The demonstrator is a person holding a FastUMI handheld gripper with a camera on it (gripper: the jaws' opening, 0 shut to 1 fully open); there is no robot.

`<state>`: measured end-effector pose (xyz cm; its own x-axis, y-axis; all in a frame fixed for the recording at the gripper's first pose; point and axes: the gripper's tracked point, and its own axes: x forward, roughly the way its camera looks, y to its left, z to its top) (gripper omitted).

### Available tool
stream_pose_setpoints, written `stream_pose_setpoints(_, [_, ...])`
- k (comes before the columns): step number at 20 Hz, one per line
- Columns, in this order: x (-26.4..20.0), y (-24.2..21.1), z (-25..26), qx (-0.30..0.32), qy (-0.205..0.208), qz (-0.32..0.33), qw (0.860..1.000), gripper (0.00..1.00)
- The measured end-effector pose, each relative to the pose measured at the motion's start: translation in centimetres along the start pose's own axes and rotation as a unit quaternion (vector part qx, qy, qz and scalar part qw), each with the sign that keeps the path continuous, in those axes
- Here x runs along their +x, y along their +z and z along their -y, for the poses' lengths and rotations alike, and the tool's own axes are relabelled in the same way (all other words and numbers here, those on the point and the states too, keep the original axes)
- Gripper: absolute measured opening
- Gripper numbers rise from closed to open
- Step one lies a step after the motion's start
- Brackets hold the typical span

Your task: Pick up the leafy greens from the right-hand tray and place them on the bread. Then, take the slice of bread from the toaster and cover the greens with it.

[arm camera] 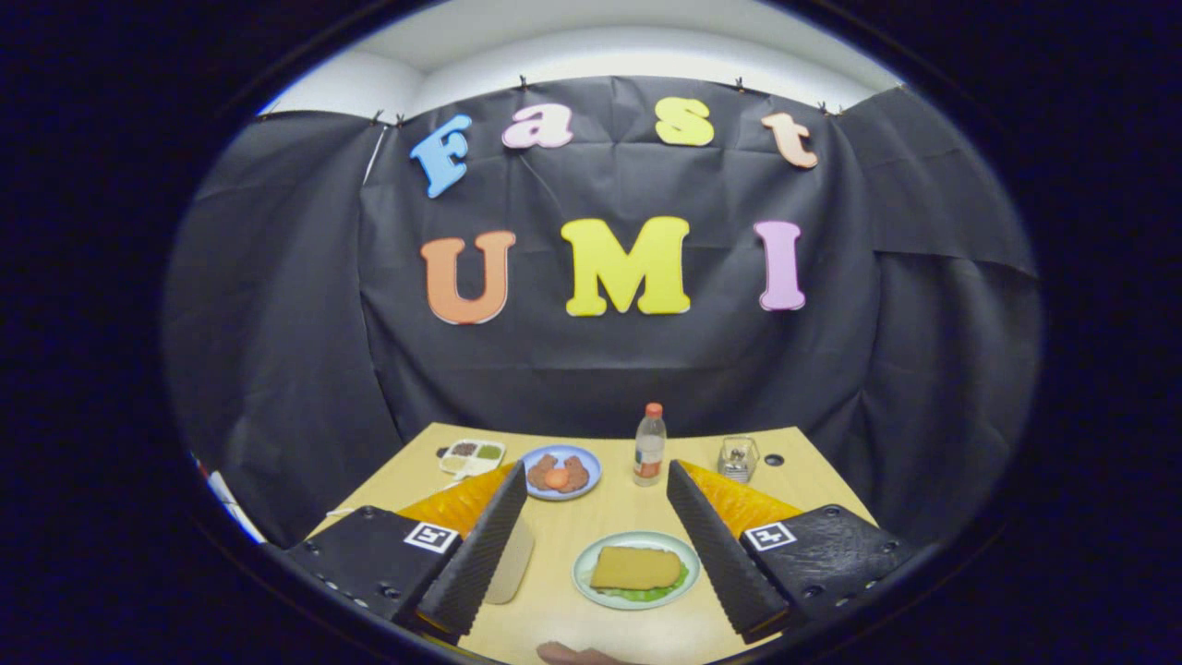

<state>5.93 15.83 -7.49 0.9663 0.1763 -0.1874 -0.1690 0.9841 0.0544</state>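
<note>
1. Gripper (pixel 598 545) held above the wooden table (pixel 637 517), fingers spread wide, nothing pinched between them.
2. Between the fingers: pale green plate (pixel 591 577) carrying a slice of bread (pixel 635 567), leafy greens (pixel 646 594) peeking out from under its near edge. Apparently both steps done.
3. Risk: lowering or closing now could catch the plate rim or nudge the top slice off the greens, since the stack sits loose.
4. Risk: the left finger stands just beside a pale rounded object (pixel 513 559), possibly the toaster, too hidden to be sure; a sideways drift could knock it.
5. Beyond the fingers: blue plate (pixel 560 472), bottle (pixel 650 445), glass (pixel 738 459), compartment tray (pixel 472 455), well apart.
6. Pose: tilted slightly downward, roughly centred on the plate.
</note>
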Motion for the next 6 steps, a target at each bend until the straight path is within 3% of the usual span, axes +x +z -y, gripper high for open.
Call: stream_pose_setpoints(6, [-1.6, 3.3, 0.7, -0.016, -0.040, 0.051, 0.998, 0.96])
